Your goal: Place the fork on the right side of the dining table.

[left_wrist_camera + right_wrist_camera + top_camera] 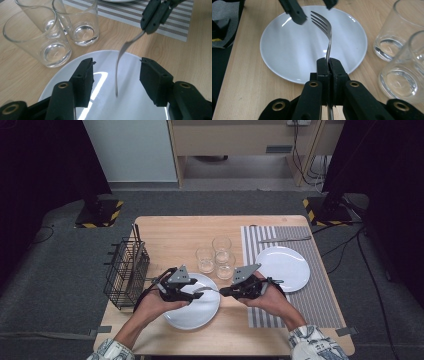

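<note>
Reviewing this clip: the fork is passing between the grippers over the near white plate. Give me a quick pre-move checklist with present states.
1. Right gripper clamped on the silver metal fork handle: ok.
2. Left gripper released from the fork: ok; jaws apart, tines between them untouched.
3. Fork above the near round white plate, not resting on it: ok.
4. Three clear drinking glasses apart from both grippers: ok.
5. Black wire cutlery basket upright: ok.
6. Grip firm enough to carry: cannot tell.

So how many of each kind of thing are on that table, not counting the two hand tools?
White plates: 2, one near the hands, one on the mat
Drinking glasses: 3
Forks: 1, the fork held over the near plate
Knives: 1, a knife
Wire baskets: 1
Striped placemats: 1
Total: 9
</note>
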`<state>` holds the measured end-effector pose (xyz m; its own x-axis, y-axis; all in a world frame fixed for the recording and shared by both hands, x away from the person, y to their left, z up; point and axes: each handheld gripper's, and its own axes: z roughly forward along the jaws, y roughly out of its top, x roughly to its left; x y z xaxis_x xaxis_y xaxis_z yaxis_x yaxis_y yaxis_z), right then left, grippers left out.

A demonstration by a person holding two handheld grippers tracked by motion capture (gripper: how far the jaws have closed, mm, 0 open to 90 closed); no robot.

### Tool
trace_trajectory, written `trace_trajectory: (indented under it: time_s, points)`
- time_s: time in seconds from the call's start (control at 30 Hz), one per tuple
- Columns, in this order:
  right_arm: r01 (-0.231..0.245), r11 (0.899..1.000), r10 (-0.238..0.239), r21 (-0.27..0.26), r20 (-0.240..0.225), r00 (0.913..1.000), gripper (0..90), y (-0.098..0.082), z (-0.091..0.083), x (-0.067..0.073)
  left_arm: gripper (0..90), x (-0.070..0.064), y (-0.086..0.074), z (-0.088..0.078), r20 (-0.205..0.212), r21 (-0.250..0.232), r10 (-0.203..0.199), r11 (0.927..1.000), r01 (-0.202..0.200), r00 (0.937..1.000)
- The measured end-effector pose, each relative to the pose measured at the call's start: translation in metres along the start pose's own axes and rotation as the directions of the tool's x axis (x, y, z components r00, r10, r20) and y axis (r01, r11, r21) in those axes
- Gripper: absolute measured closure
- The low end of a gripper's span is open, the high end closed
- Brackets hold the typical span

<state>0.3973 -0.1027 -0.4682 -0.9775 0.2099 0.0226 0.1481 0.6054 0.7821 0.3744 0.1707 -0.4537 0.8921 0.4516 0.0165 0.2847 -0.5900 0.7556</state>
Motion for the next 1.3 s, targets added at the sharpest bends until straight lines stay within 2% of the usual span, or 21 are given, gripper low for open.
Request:
trace_trajectory:
  time_s: [0.1,0.17,0.2,0.33,0.5,0.6,0.73,0.9,1.3]
  points:
    - [-0.012,1.000,0.012,-0.008,0.013,0.9999,87.7,-0.003,-0.006,-0.003,41.2,-0.002,-0.009,-0.005,-0.023,-0.008,-0.007,0.9999,0.007,0.9997]
    - [-0.020,1.000,0.020,-0.013,0.024,0.9995,87.6,-0.004,-0.010,-0.004,43.9,-0.004,-0.015,-0.007,-0.018,0.002,-0.011,0.9999,0.011,0.9998]
    - [-0.022,1.000,0.023,-0.019,0.026,0.9994,87.7,-0.005,-0.012,-0.005,42.4,-0.005,-0.018,-0.008,-0.022,0.003,-0.022,0.9998,0.022,0.9995]
    - [-0.031,0.999,0.032,-0.017,0.041,0.9987,87.7,-0.008,-0.017,-0.007,29.1,-0.010,-0.025,-0.005,-0.051,0.024,-0.039,0.9989,0.040,0.9980]
    - [-0.050,0.998,0.051,-0.024,0.055,0.9972,87.7,-0.016,-0.023,-0.010,25.7,-0.016,-0.027,-0.001,-0.048,0.018,-0.037,0.9991,0.037,0.9982]
    - [-0.058,0.998,0.059,-0.023,0.061,0.9964,87.7,-0.021,-0.025,-0.010,18.2,-0.018,-0.028,0.003,-0.064,0.027,-0.037,0.9989,0.039,0.9973]
    - [-0.073,0.997,0.074,-0.026,0.073,0.9946,87.7,-0.029,-0.030,-0.012,10.0,-0.017,-0.029,0.006,-0.076,0.022,-0.068,0.9973,0.070,0.9948]
    - [-0.087,0.996,0.089,-0.033,0.090,0.9919,87.6,-0.035,-0.038,-0.013,8.5,-0.014,-0.031,0.006,-0.081,0.014,-0.091,0.9956,0.093,0.9925]
    - [-0.112,0.993,0.116,-0.041,0.116,0.9865,87.7,-0.050,-0.051,-0.013,8.9,-0.013,-0.036,0.005,-0.096,0.027,-0.086,0.9957,0.089,0.9917]
